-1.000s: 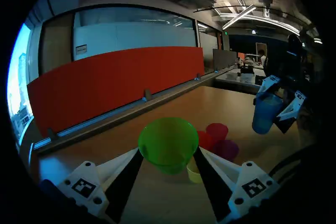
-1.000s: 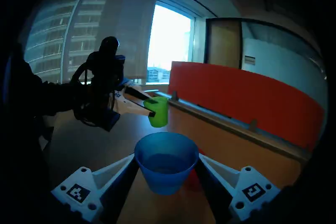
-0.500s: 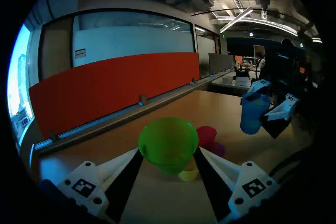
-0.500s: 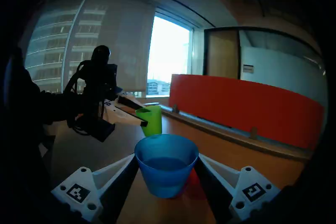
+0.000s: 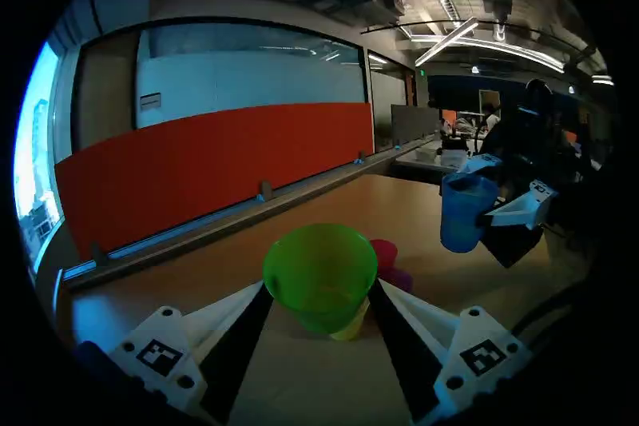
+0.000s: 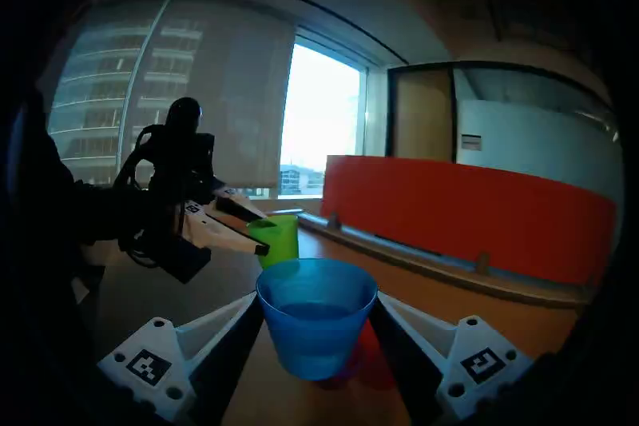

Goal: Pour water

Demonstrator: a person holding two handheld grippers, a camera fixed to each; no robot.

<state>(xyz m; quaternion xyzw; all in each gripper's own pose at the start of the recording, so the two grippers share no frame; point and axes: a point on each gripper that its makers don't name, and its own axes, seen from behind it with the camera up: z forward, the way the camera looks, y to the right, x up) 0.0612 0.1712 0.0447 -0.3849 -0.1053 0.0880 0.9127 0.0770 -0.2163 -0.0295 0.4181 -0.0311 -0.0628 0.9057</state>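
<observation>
Holds the blue cup of water clamped between the right gripper's jaws and the green cup clamped in the left gripper's jaws, both above the tabletop; probably thin, light, slick plastic, best pinched gently mid-wall.

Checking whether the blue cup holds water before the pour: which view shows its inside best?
The right gripper view: the blue cup sits close in the right hand-held gripper, open mouth and water visible. The left gripper view shows the cup farther off, side-on, its contents hidden.
</observation>
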